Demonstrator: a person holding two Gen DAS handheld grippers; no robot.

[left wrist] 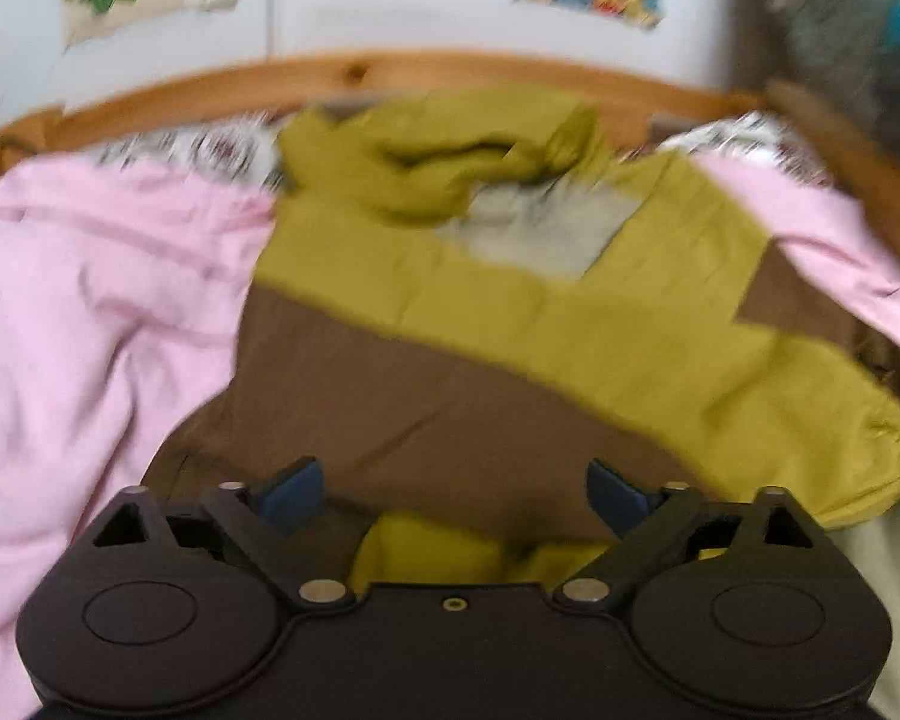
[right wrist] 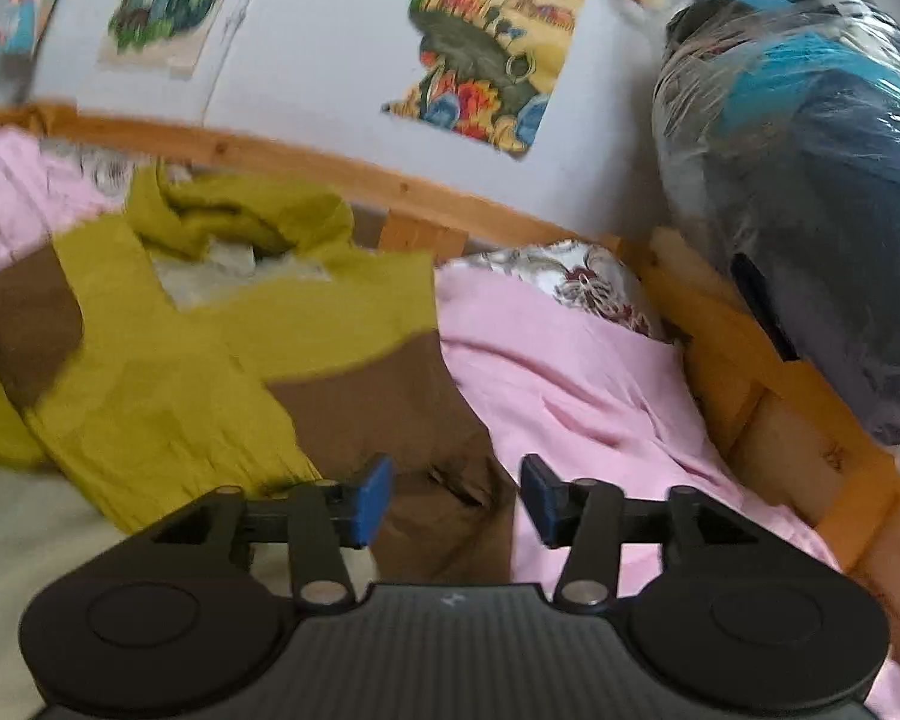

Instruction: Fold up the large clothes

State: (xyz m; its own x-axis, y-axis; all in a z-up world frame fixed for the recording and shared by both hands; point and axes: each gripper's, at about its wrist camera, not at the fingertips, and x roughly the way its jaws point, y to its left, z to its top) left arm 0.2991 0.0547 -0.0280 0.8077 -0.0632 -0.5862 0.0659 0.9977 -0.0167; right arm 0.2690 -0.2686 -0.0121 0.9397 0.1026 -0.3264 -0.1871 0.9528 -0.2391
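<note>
An olive-green and brown hooded jacket (left wrist: 462, 324) lies spread on a bed, hood toward the headboard; it also shows in the right wrist view (right wrist: 168, 372). One green sleeve (left wrist: 810, 408) lies folded across the brown body. My left gripper (left wrist: 456, 489) is open, its blue pads wide apart just over the jacket's brown lower hem. My right gripper (right wrist: 456, 501) is open and empty over the jacket's brown right edge, where it meets the pink cover.
A pink duvet (left wrist: 78, 312) covers the bed on both sides of the jacket. A wooden headboard (left wrist: 354, 75) runs along the white wall with posters. A plastic-wrapped dark bundle (right wrist: 810, 192) stands at the right beyond the wooden bed frame (right wrist: 768, 384).
</note>
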